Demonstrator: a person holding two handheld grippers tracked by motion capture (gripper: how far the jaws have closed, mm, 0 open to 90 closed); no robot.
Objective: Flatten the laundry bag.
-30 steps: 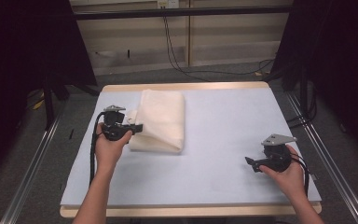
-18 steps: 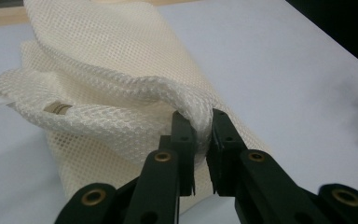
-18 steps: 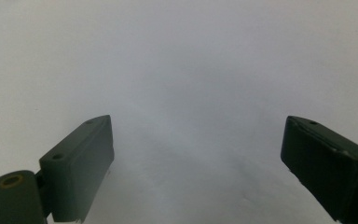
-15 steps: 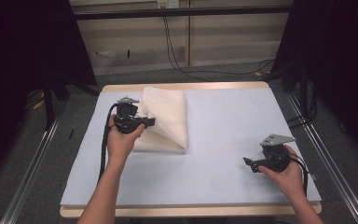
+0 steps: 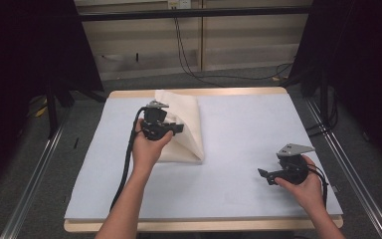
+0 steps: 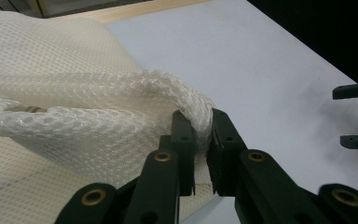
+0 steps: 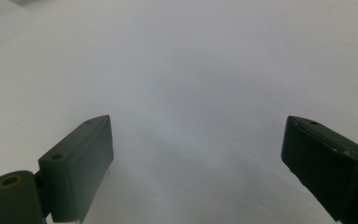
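Jaws of the left gripper (image 6: 200, 140) are clamped on a bunched edge of the cream mesh cloth (image 6: 65, 93), lifted off the layers below; those of the right gripper (image 5: 271, 175) stand wide with nothing between them. We find the cloth at the far left of the white surface (image 5: 248, 139), one flap raised and partly turned over. We judge the fold begun but unfinished: the flap is yet to be laid and released, and the right gripper, well apart, has no share so far.

The cream mesh cloth (image 5: 186, 124) lay folded on the far left part of the desk (image 5: 238, 149), with one edge lifted up
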